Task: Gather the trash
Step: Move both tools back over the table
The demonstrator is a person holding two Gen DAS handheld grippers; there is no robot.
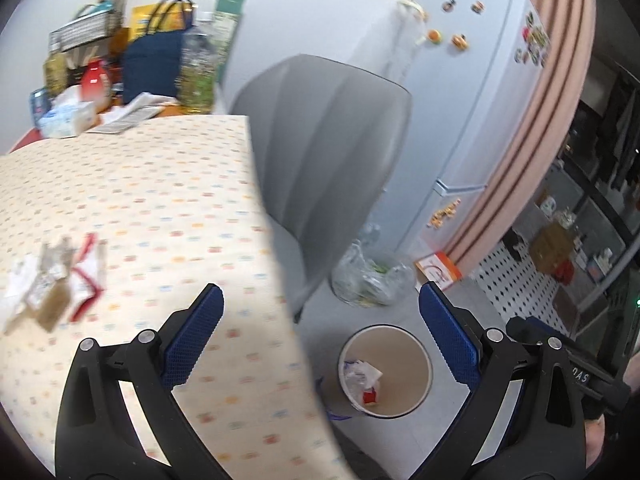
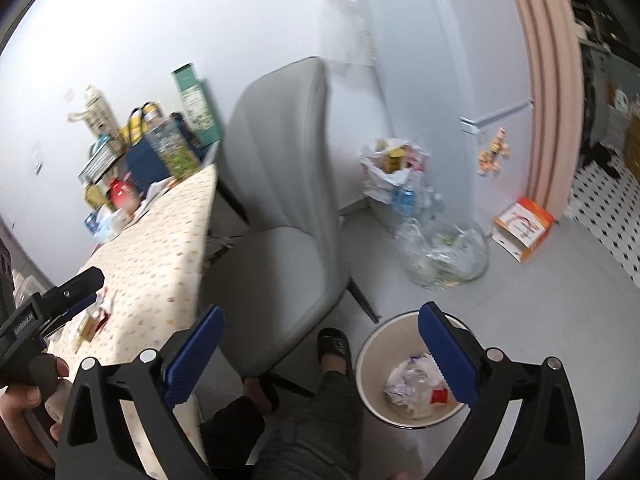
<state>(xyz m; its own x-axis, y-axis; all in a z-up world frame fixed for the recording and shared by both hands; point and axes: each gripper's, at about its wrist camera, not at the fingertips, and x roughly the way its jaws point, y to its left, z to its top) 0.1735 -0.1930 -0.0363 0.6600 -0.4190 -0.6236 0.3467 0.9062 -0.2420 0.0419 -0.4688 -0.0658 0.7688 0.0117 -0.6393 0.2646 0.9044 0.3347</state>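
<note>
The left gripper [image 1: 320, 320] stands spread wide with nothing between its blue pads [image 1: 192, 340], tilted down over the near edge of the table [image 1: 160, 184]. The right gripper [image 2: 320, 340] is likewise spread to its widest and empty, tilted down over the floor. No earlier view is at hand, so only the wide gap itself can be told.

The trash still on the table, a small heap of torn wrappers [image 1: 56, 280] in white, brown and red, lies on the dotted cloth to the left of the left gripper's left finger and a little beyond it, apart from the pads. In the right wrist view the same scraps [image 2: 94, 320] lie under the tip of the left gripper [image 2: 68, 292], seen from the side with a hand [image 2: 24, 408] clasping its handle.

The round bin [image 2: 372, 364] stands on the floor beside the table's corner, below the right finger of the right gripper. In it lie crumpled white and clear wrappers [image 2: 412, 384] and a small red piece [image 2: 439, 395]. In the left wrist view the bin [image 1: 420, 376] sits between the left gripper's fingers and holds the same rubbish.

A leg and a sandalled foot [image 2: 334, 348] show just left of the bin. Beyond stands a grey chair [image 2: 288, 200] pushed to the table. Farther on, a clear plastic bag [image 2: 444, 252] of empties rests on the floor, a white bag [image 2: 392, 168] of cans behind it near the fridge [image 1: 460, 80]
</note>
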